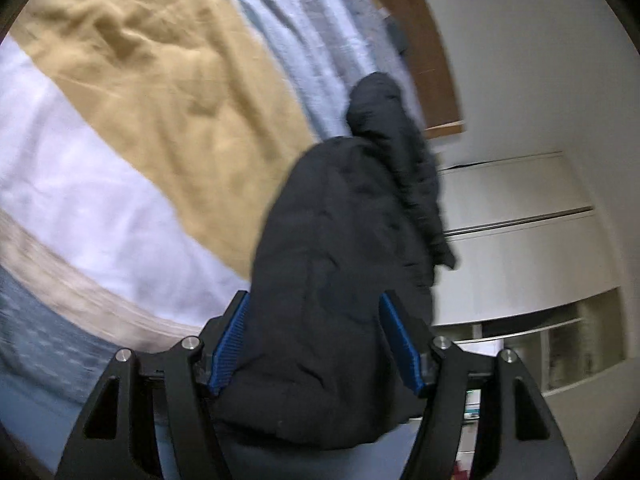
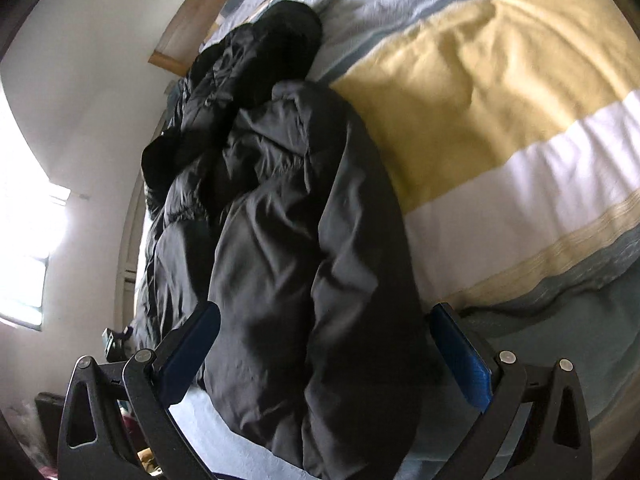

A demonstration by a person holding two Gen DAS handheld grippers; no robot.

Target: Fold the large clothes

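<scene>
A black padded jacket (image 1: 344, 264) hangs bunched between the blue pads of my left gripper (image 1: 316, 340), which is shut on a thick fold of it and holds it above the bed. In the right wrist view the same jacket (image 2: 288, 208) lies crumpled along the bed's left side, its hood (image 2: 292, 36) at the far end. My right gripper (image 2: 324, 344) has its jaws wide apart on either side of the jacket's near end, with the fabric between the pads and not pinched.
The bed has a striped cover of yellow, white and pale blue (image 1: 152, 112), also in the right wrist view (image 2: 500, 92). A wooden headboard (image 1: 432, 64) and white wardrobe doors (image 1: 516, 216) stand beyond. A bright window (image 2: 28, 240) is at left.
</scene>
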